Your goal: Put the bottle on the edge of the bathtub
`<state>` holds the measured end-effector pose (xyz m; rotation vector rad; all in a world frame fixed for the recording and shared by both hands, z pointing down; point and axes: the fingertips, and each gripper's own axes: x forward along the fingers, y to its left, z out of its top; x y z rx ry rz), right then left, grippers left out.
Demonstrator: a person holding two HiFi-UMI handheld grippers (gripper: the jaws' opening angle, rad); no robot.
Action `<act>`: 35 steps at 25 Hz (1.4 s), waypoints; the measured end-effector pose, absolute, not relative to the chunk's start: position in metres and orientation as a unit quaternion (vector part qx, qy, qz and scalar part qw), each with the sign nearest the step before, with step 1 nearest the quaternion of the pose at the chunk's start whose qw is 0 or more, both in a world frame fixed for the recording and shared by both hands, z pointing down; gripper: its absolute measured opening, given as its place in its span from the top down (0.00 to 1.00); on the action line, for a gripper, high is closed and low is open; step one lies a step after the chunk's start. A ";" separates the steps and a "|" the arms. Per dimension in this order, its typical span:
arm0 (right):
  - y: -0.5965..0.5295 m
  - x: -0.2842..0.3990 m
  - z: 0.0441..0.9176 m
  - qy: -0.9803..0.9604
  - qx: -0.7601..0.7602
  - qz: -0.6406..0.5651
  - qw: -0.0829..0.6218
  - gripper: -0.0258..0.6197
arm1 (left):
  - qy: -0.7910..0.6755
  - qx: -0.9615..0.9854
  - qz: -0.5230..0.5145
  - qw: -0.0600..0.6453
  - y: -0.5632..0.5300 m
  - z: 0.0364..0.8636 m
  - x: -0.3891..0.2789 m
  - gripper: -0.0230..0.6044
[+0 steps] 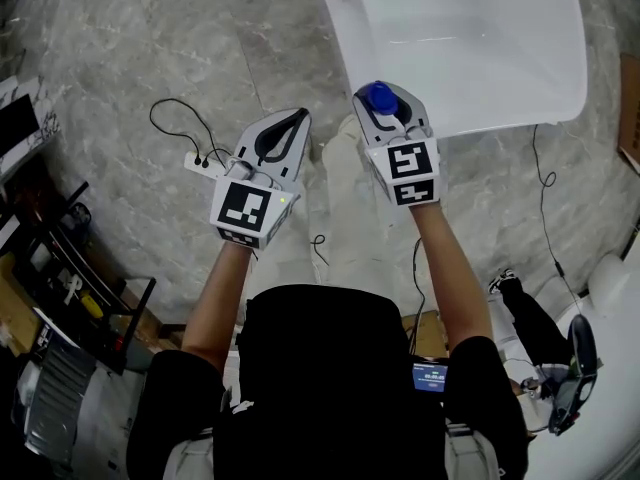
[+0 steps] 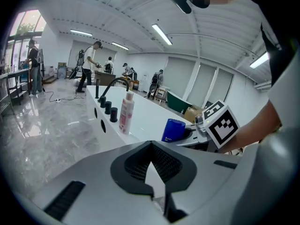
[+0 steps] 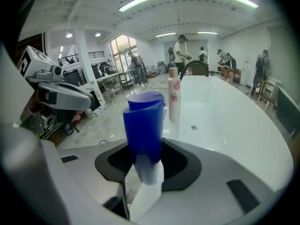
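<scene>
A blue bottle (image 3: 144,125) stands upright between the jaws of my right gripper (image 3: 145,150), which is shut on it. In the head view the right gripper (image 1: 388,114) holds the bottle (image 1: 379,95) just at the near rim of the white bathtub (image 1: 352,43). My left gripper (image 1: 296,118) is to its left over the floor, shut with nothing in it. The left gripper view shows its own closed jaws (image 2: 151,144) and, beyond them, the blue bottle (image 2: 173,130) beside the tub's rim (image 2: 145,112).
A pink-and-white bottle (image 3: 174,97) and a black faucet (image 2: 111,86) with knobs stand on the tub's far rim. A power strip with cables (image 1: 205,162) lies on the marble floor. A dark rack (image 1: 70,278) is at the left. Several people stand in the background.
</scene>
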<state>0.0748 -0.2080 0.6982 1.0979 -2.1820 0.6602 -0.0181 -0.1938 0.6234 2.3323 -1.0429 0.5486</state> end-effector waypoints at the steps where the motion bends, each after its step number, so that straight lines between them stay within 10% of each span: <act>1: -0.210 0.073 0.702 -0.823 0.413 0.247 0.303 0.70 | -0.386 0.860 0.205 0.263 -0.193 0.627 -0.020 0.95; 35: -0.250 0.058 0.727 -0.838 0.415 0.180 0.305 0.70 | -0.396 0.845 0.222 0.283 -0.192 0.658 -0.028 0.95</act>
